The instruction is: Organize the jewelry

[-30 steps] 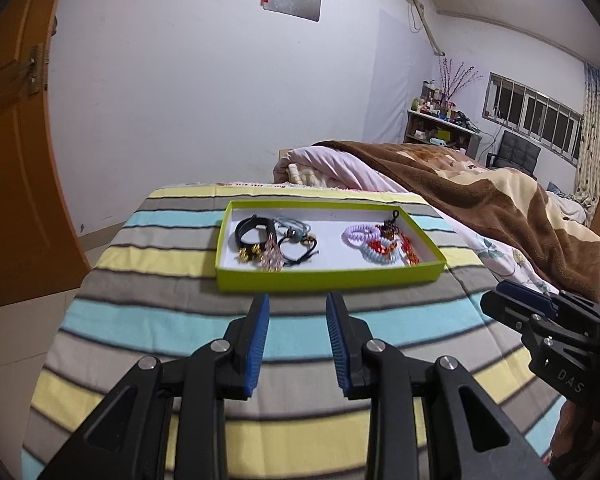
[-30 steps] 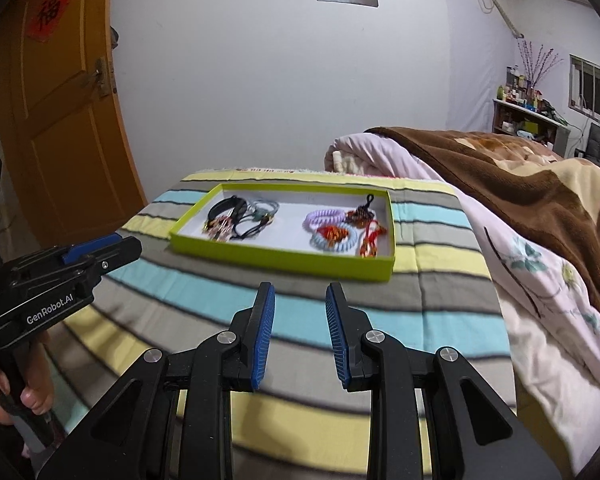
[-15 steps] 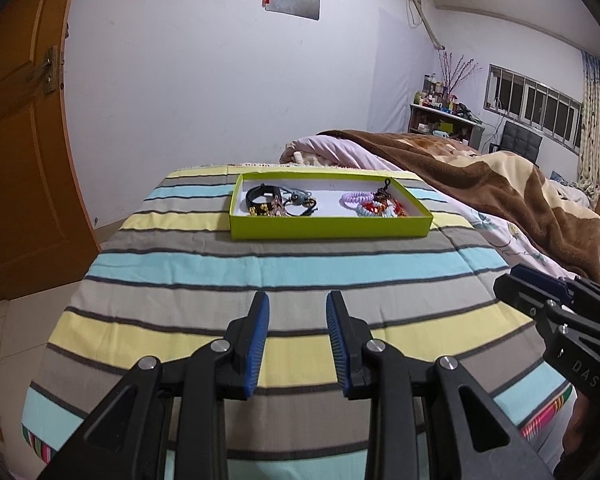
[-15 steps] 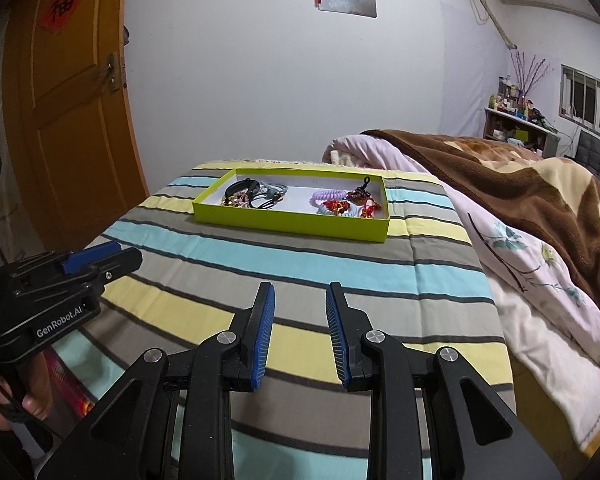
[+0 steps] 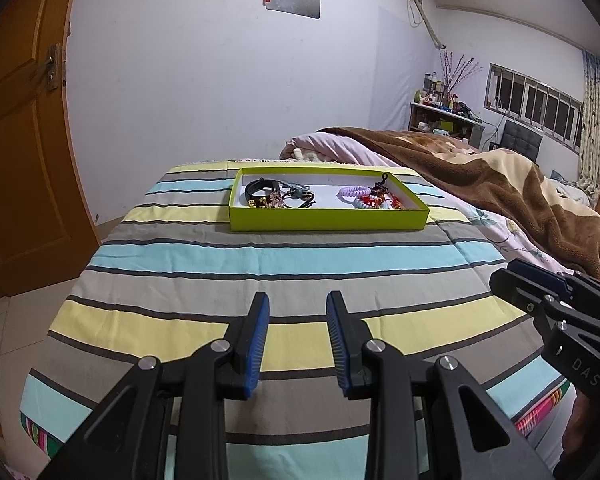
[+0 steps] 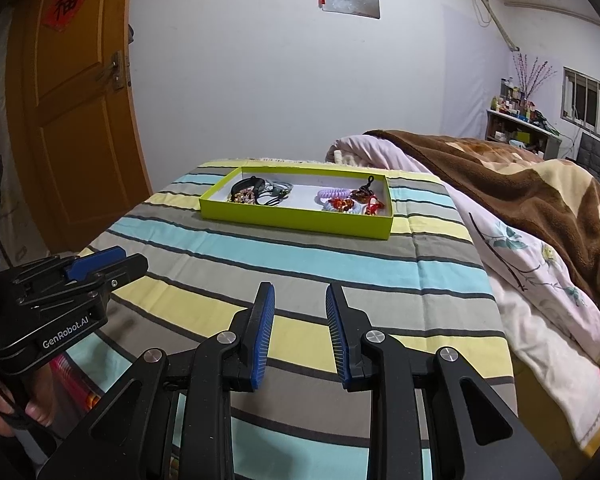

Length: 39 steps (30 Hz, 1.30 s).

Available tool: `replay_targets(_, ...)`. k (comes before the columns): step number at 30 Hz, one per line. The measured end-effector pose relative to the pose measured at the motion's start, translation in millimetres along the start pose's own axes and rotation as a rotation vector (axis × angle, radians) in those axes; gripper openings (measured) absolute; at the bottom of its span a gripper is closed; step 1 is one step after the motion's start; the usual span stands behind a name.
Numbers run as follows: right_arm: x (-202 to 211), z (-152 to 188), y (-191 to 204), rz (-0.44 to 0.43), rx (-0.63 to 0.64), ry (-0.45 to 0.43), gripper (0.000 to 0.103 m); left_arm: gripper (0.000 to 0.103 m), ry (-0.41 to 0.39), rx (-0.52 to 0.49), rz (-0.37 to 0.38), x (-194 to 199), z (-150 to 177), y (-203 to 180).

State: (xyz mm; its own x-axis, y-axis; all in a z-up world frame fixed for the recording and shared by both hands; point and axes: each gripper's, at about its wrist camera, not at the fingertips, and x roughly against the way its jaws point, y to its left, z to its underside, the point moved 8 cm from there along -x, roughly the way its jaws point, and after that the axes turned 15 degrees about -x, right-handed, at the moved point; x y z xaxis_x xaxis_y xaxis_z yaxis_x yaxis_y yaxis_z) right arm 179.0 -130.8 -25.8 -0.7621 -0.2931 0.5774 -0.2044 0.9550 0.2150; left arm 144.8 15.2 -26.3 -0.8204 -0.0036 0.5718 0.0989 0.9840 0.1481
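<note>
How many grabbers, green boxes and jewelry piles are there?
Grabbers: 2, the left gripper and the right gripper
Green box: 1
Jewelry piles: 2, a dark pile and a colourful pile
Total: 5

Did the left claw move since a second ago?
Yes. The left claw pulled back from the green tray, which now looks smaller and farther away, with more striped blanket between them.

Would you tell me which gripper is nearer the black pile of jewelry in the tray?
Left, narrowly. The left gripper faces the tray's left half, where the black pile lies. The right gripper sits further right, opposite the colorful pile.
</note>
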Motion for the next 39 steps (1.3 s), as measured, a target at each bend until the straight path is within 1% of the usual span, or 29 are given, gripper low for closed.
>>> replay_targets(10, -1.6, 1.7, 0.2, 0.000, -0.002, 0.006, 0.027, 0.031, 0.000, 0.001, -0.009, 1.4, 1.0, 0.0)
replay_targets(27, -3.9, 2.9, -0.4, 0.002, -0.006, 0.017, 0.027, 0.031, 0.012, -0.006, 0.008, -1.9, 2.4, -3.3)
replay_targets(39, -2.7, 1.2, -0.6, 0.004, -0.007, 0.004, 0.027, 0.031, 0.003, -0.010, 0.005, -0.2, 2.4, -4.8)
